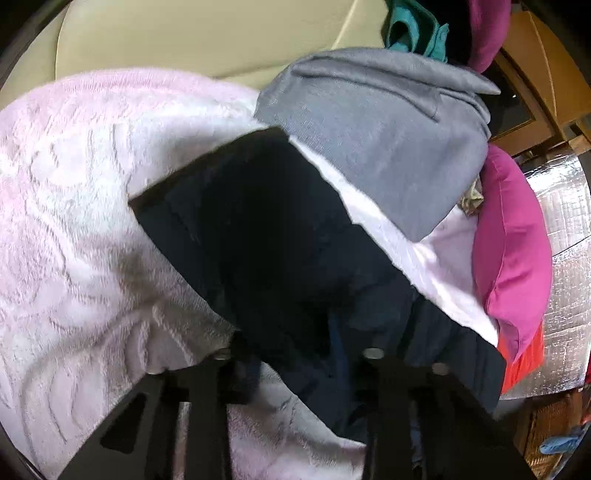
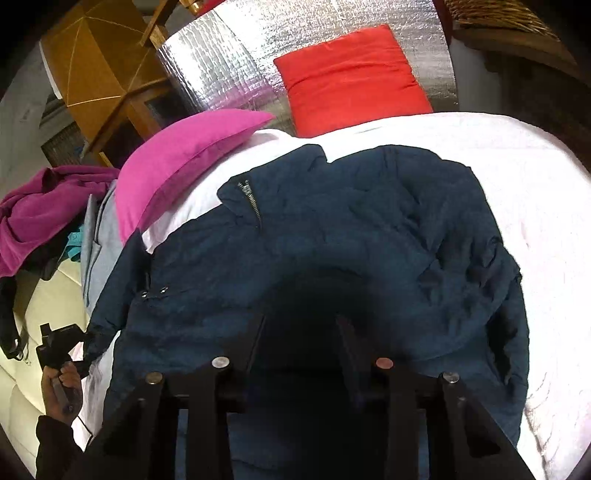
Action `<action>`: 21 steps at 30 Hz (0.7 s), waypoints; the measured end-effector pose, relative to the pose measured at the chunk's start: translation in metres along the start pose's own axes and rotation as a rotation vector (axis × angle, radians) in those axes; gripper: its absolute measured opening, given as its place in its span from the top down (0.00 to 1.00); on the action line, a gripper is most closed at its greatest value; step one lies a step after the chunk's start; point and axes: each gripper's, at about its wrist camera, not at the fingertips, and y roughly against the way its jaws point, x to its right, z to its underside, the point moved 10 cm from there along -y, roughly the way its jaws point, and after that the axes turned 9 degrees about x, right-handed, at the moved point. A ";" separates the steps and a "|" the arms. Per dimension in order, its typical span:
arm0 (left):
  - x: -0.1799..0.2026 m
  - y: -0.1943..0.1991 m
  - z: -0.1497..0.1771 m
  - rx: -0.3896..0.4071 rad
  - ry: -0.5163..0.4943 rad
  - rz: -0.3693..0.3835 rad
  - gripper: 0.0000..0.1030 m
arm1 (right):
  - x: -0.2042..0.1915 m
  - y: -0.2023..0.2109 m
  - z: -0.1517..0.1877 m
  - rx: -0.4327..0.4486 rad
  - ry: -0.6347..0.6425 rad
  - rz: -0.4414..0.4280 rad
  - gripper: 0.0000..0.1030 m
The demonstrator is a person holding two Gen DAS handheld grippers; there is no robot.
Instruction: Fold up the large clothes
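A dark navy jacket (image 2: 332, 240) with a zip lies spread on a pale pink fleecy blanket (image 2: 535, 221). My right gripper (image 2: 301, 325) is low over the jacket's middle, its fingers apart in shadow with nothing seen between them. In the left wrist view the jacket's sleeve or edge (image 1: 258, 229) hangs in front of my left gripper (image 1: 295, 332), whose fingertips are buried in the dark cloth. The left gripper also shows at the left edge of the right wrist view (image 2: 59, 347), pinching the jacket's corner.
A folded grey garment (image 1: 388, 129) lies on the blanket (image 1: 74, 221) beside a magenta pillow (image 1: 513, 251). A red pillow (image 2: 351, 81) leans on a silver foil panel (image 2: 229, 66). A pile of magenta and teal clothes (image 2: 44, 214) sits on a cream sofa (image 1: 184, 33).
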 end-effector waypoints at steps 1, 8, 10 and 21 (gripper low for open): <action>0.002 0.003 -0.001 0.013 -0.016 0.001 0.81 | 0.001 0.001 -0.001 0.002 -0.005 0.001 0.61; 0.074 0.046 -0.001 0.135 -0.245 0.060 0.91 | 0.016 0.017 -0.018 0.067 -0.033 0.035 0.61; 0.110 0.072 0.012 0.180 -0.353 0.108 0.91 | 0.025 0.022 -0.022 0.084 -0.054 0.051 0.60; 0.256 0.161 0.161 0.179 -0.810 0.446 0.92 | 0.062 0.033 -0.026 0.072 -0.201 0.059 0.46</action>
